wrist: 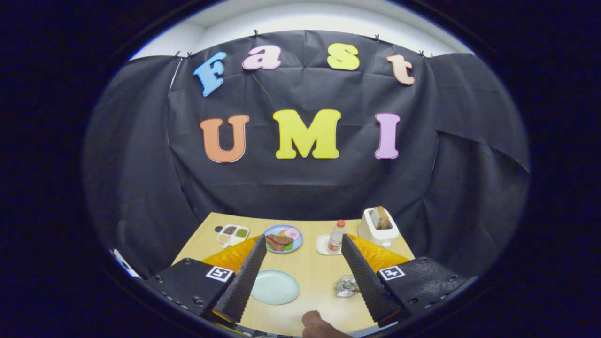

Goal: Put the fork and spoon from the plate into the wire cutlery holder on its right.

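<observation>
While the hand-held gripper (304,263) hangs above the near half of the desk (319,272), its two black ribbed fingers (244,277) stand wide apart with nothing between them but bare wood and tableware below.

Item 1: pale green plate (274,287), round, near the desk's front edge, just beside the left finger. No fork or spoon can be made out on it.

Item 2: wire cutlery holder (346,286), to the plate's right, partly hidden behind the right finger; its contents are too small to tell.

Item 3: blue plate (282,238) carrying brown meat-like pieces and pink and green food, toward the far edge, beyond the left fingertip.

Item 4: white divided dish (231,234) with dark and green fillings, at the far left corner.

Item 5: small bottle (336,236) with a red cap, upright on a white coaster (322,245), beyond the right fingertip.

Item 6: white toaster (378,227) with a slice of bread (381,217) standing up from its slot, at the far right corner.

Item 7: a fingertip (315,322) of a person, at the desk's front edge, between the finger bases.
</observation>
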`<act>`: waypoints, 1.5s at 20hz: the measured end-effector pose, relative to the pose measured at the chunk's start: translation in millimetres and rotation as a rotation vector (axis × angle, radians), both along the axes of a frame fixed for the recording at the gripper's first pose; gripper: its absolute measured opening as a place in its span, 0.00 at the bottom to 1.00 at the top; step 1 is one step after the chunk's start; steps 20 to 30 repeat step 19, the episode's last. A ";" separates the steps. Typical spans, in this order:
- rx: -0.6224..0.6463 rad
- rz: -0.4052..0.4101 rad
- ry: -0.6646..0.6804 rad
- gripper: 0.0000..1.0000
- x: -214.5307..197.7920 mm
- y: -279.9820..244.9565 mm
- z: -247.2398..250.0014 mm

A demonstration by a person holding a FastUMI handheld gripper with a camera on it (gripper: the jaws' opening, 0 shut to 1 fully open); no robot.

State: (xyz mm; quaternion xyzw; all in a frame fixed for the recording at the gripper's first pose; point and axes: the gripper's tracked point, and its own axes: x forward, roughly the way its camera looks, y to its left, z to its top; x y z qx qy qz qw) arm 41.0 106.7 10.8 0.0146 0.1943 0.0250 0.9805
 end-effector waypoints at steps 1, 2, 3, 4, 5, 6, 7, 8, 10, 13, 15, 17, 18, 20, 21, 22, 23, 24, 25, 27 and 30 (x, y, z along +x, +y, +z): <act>0.009 -0.008 -0.021 0.96 -4.1 1.5 7.7; 0.015 -0.016 -0.039 0.96 -7.9 2.3 11.6; 0.014 -0.025 -0.060 0.96 -11.7 1.9 18.2; 0.012 -0.035 -0.081 0.96 -15.8 -0.4 24.8; 0.019 -0.054 -0.106 0.96 -20.2 -4.0 31.5; 0.038 -0.075 -0.135 0.96 -25.1 -6.0 38.4; 0.051 -0.081 -0.163 0.96 -28.6 -6.5 45.0; 0.057 -0.093 -0.188 0.96 -30.6 -8.9 49.3; 0.043 -0.107 -0.234 0.96 -35.5 -14.8 58.8; 0.045 -0.102 -0.273 0.96 -45.4 -11.5 66.2; 0.051 -0.111 -0.286 0.96 -51.4 -14.5 68.6; 0.042 -0.124 -0.311 0.96 -56.8 -17.3 73.5; 0.032 -0.129 -0.328 0.96 -57.8 -20.7 76.9; 0.023 -0.132 -0.341 0.96 -58.7 -22.5 78.2; 0.023 -0.132 -0.341 0.96 -58.7 -22.5 78.2; 0.023 -0.132 -0.341 0.96 -58.7 -22.5 78.2; 0.023 -0.132 -0.341 0.96 -58.7 -22.5 78.2; 0.023 -0.132 -0.341 0.96 -58.7 -22.5 78.2; 0.023 -0.132 -0.341 0.96 -58.7 -22.5 78.2; 0.023 -0.132 -0.341 0.96 -58.7 -22.5 78.2; 0.023 -0.132 -0.341 0.96 -58.7 -22.5 78.2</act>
